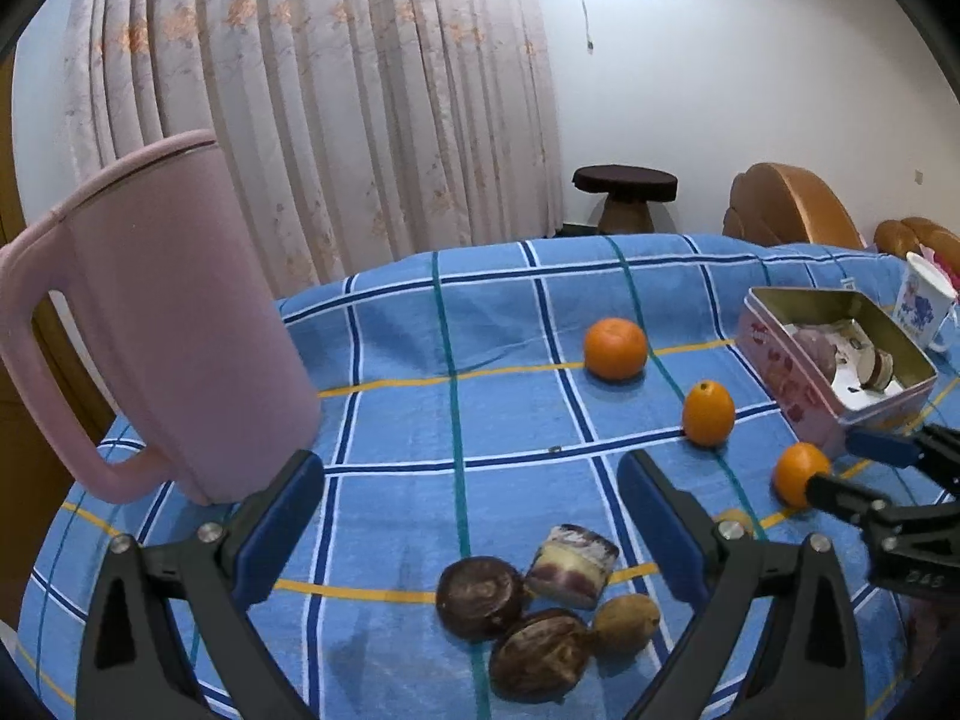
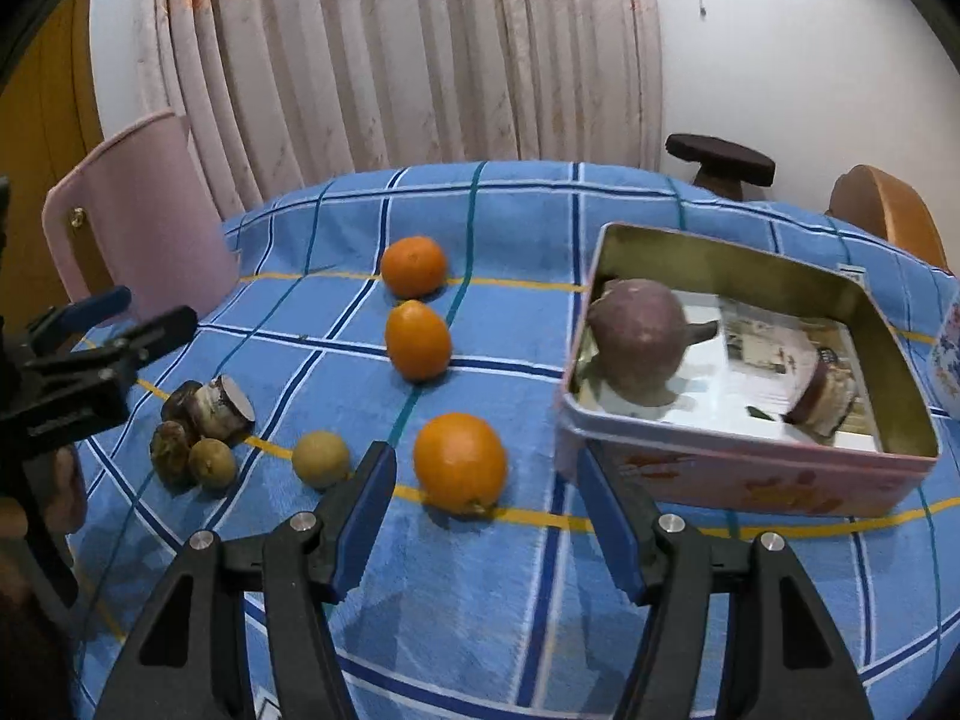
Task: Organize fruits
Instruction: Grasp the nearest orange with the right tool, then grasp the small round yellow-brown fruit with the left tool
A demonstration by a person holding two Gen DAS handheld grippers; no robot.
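Meanwhile, from the left wrist, the left gripper (image 1: pixel 471 516) hangs over a blue checked tablecloth (image 1: pixel 420 420) with its blue-padded fingers (image 1: pixel 276 534) spread wide and nothing between them. Just below the gap lies a cluster of brown items (image 1: pixel 528 606): two dark round pieces, a cut purple-and-white chunk and a small tan fruit. Beyond the right finger, three orange fruits run in a diagonal line: the far orange (image 1: pixel 616 348), the middle orange (image 1: pixel 708 412) and the near orange (image 1: pixel 801 474). The right gripper (image 1: pixel 840 468) enters from the right edge, its tips at the near orange. Just outside the left finger stands a pink jug (image 1: pixel 162 324); an open pink tin (image 1: pixel 834 354) sits past the oranges, a white mug (image 1: pixel 921 306) behind it. Bare cloth stretches ahead between the fingers to the table's far edge.

From the right wrist, the right gripper (image 2: pixel 486 498) is parted about halfway, and the near orange (image 2: pixel 460 461) rests on the cloth between the fingertips, untouched by either pad. The right finger (image 2: pixel 609 516) stands just beside the pink tin's (image 2: pixel 744 468) near wall. A tan fruit (image 2: pixel 320 458) lies just outside the left finger, the brown cluster (image 2: pixel 201 432) farther left, under the left gripper (image 2: pixel 138 315). The middle orange (image 2: pixel 417 340) and far orange (image 2: pixel 414 266) line up straight ahead.
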